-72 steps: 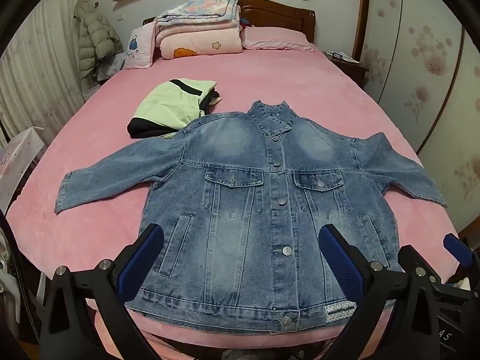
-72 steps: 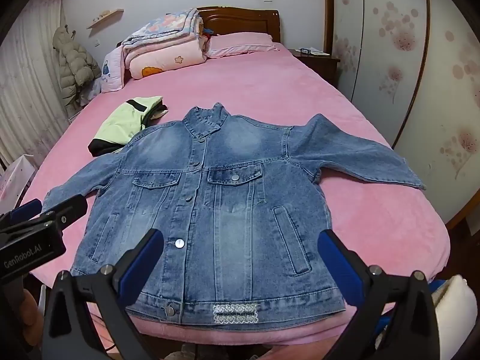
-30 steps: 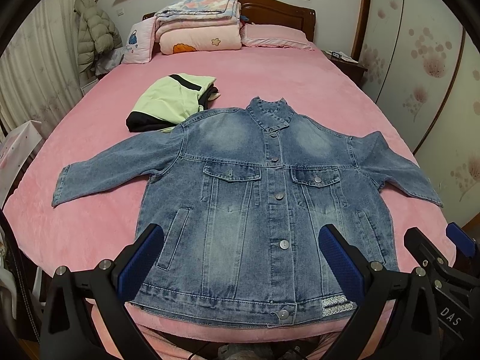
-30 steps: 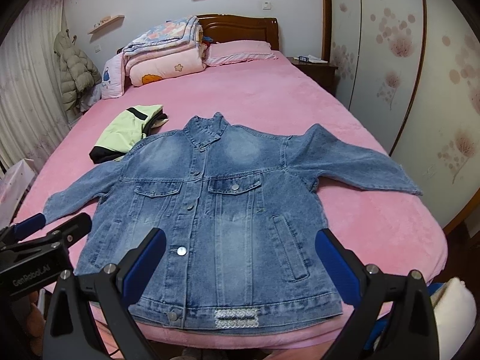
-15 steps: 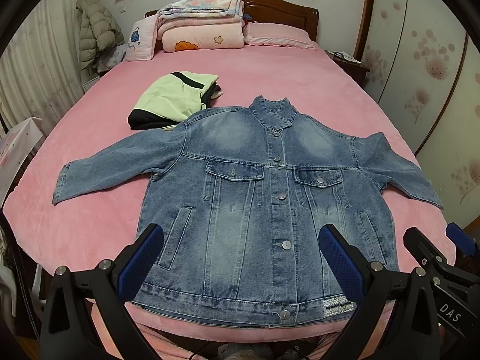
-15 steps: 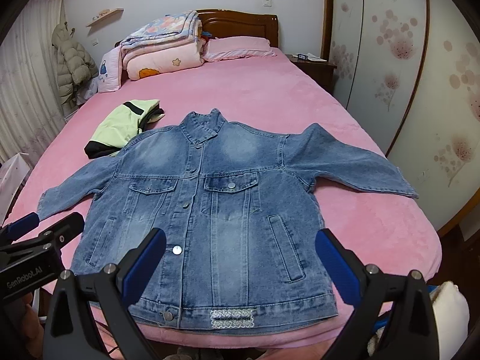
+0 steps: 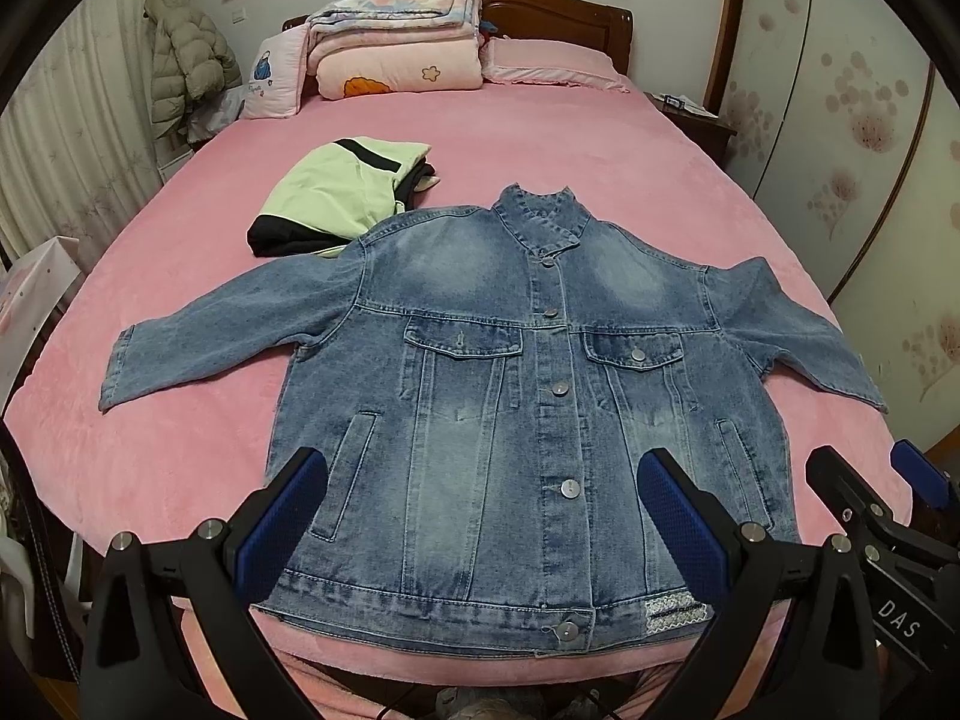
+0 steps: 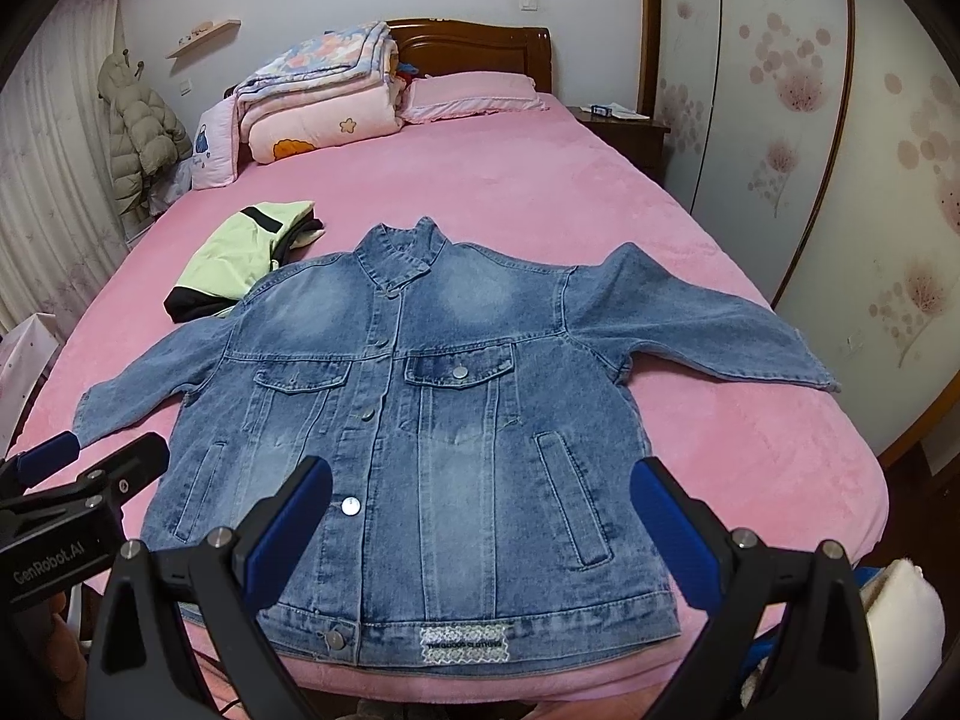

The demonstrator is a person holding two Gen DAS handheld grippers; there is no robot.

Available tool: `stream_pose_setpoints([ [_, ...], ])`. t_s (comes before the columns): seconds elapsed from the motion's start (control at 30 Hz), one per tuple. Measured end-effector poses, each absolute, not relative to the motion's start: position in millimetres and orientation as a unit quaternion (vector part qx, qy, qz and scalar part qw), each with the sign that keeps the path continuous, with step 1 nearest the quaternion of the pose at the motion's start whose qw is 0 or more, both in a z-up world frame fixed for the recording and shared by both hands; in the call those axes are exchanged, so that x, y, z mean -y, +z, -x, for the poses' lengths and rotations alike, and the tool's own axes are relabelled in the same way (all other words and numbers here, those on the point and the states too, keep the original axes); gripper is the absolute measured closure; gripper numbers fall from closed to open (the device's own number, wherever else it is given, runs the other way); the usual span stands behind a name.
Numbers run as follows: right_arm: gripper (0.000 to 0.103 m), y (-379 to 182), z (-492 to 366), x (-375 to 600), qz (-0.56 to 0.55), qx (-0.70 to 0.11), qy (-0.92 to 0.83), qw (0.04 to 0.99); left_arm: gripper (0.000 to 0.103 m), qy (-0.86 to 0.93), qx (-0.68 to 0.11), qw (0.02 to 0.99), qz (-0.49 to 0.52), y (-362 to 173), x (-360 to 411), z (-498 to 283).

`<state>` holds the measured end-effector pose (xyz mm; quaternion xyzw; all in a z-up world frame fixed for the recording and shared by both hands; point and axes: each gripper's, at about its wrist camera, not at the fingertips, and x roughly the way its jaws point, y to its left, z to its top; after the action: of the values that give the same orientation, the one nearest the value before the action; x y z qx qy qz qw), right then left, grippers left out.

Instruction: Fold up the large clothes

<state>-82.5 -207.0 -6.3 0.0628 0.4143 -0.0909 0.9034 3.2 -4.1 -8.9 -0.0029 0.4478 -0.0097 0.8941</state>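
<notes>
Denim jacket (image 7: pixel 516 396) lay flat on the pink bed (image 7: pixel 540 138), just beyond both open, empty grippers, left (image 7: pixel 480 516) and right (image 8: pixel 480 516); a green garment (image 7: pixel 336 192), perhaps folded, touched its shoulder.

Faded blue denim jacket (image 7: pixel 516 396) with paler washed patches on chest and front panels, silver buttons, a small white-and-grey patterned label at the hem. Plain pink bedspread (image 7: pixel 180 456). Pale green folded garment (image 7: pixel 336 192) crossed by a black stripe, black underneath. Folded quilts (image 7: pixel 396 30): floral pink and blue on top, pink with an orange shape and a flower outline below. Black grippers, left (image 7: pixel 477 516) and right (image 8: pixel 480 516), with blue pads (image 7: pixel 282 516). White wardrobe doors (image 8: pixel 900 180) with pink blossom print.
</notes>
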Motion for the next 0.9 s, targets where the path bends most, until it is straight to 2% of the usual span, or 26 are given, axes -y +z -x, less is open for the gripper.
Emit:
stream_pose_setpoints([
  [0.43,0.003,-5.8,84.3,202.4,-0.040,-0.394,-0.084,0.914,0.001,-0.015,-0.447,0.894,0.006,-8.6,6.8,-6.1],
  [0.9,0.003,-6.3,88.6,203.3,-0.029,-0.407,-0.064,0.911,0.001,-0.034,-0.422,0.906,-0.018,4.3,24.0,2.5],
])
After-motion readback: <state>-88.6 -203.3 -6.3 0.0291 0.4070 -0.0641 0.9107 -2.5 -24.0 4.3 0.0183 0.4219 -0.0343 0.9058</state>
